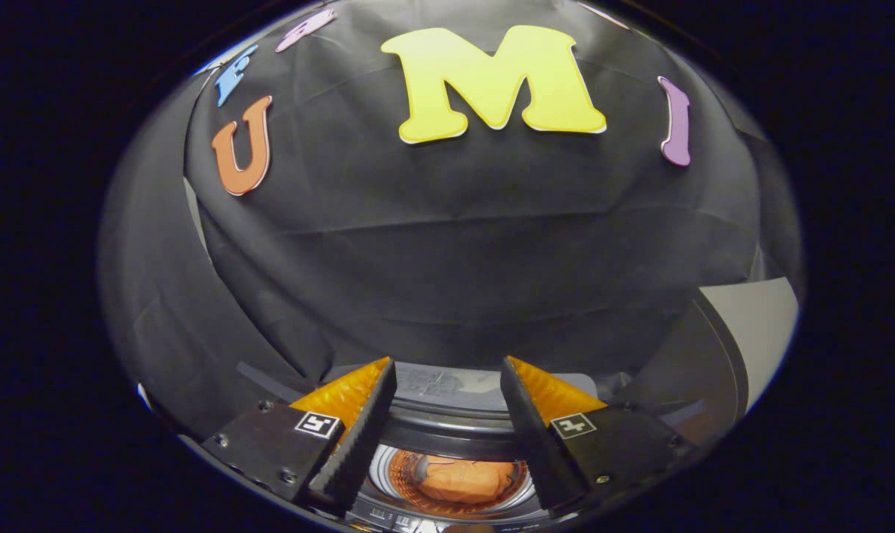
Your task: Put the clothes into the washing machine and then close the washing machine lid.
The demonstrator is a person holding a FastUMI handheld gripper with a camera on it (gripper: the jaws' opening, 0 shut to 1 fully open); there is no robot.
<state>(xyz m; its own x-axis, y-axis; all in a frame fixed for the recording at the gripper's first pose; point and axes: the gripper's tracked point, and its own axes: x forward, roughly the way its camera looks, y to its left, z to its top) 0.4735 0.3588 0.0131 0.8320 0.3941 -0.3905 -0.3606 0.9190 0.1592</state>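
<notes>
Gripper view: gripper jaws spread apart, holding nothing, above the washing machine. Orange clothes sit down in the drum, seen between the jaws. Lid apparently raised on the right. Risk: jaws slipping off lid edge, lid slamming or staying ajar.

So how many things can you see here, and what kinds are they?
Washing machine: 1, lid up
Orange clothes in the drum: 1 bundle
Hand-held gripper: 1, fingers open above the drum, holding nothing
Total: 3
</notes>
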